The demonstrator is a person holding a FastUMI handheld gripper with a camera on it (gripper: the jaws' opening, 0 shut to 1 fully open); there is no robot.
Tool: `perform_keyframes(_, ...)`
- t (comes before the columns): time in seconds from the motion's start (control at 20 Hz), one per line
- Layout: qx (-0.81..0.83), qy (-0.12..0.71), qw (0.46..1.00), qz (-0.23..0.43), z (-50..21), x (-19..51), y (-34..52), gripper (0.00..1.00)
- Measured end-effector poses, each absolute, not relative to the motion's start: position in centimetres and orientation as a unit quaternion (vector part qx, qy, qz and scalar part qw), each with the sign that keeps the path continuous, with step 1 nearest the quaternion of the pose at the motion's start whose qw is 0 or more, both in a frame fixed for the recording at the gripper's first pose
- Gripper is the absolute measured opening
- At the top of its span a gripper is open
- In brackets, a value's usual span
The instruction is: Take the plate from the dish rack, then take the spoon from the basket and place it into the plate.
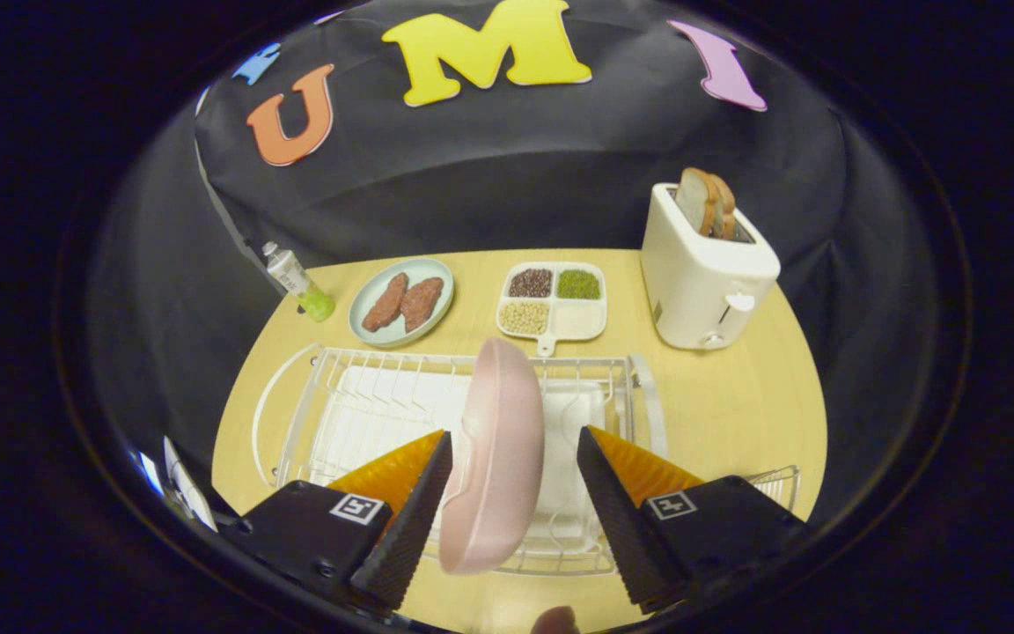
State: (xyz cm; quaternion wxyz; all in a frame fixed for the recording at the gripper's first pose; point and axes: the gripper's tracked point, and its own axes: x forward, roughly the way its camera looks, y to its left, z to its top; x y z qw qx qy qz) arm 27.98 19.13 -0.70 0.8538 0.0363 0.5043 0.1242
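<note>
A: How is the gripper (514, 493) set?

B: It is held wide apart, and the pink plate (496, 458) is seen standing on edge between the two fingers. A clear gap is seen at the right finger; the left one lies close to the rim, but contact cannot be told. Nothing is gripped.

A: And where is the plate kept?

B: It is propped upright in the white wire dish rack (357, 396), which is set on the wooden table (736, 396). The corner of a wire basket (780, 482) is seen just behind the right finger.

A: What is found beyond the rack?

B: A toaster (701, 282) with bread, a divided tray (553, 299) of beans, a plate with meat (401, 301) and a small bottle (297, 282).
</note>
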Motion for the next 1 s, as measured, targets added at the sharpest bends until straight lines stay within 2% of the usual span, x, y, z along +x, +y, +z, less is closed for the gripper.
perform_keyframes(0.05,0.043,0.512,0.849,0.121,-1.1,28.0,19.4,0.86)
perform_keyframes(0.1,0.048,0.518,0.846,0.118,-1.2,27.9,19.6,0.83)
perform_keyframes(0.3,0.061,0.530,0.841,0.088,-0.7,27.7,19.5,0.53)
perform_keyframes(0.35,0.061,0.538,0.837,0.077,-0.6,27.3,19.2,0.40)
perform_keyframes(0.45,0.059,0.545,0.834,0.065,-0.5,26.9,19.4,0.37)
perform_keyframes(0.85,-0.009,0.521,0.854,0.002,3.6,26.6,18.5,0.36)
perform_keyframes(1.0,-0.015,0.513,0.858,0.010,5.1,25.2,18.7,0.32)
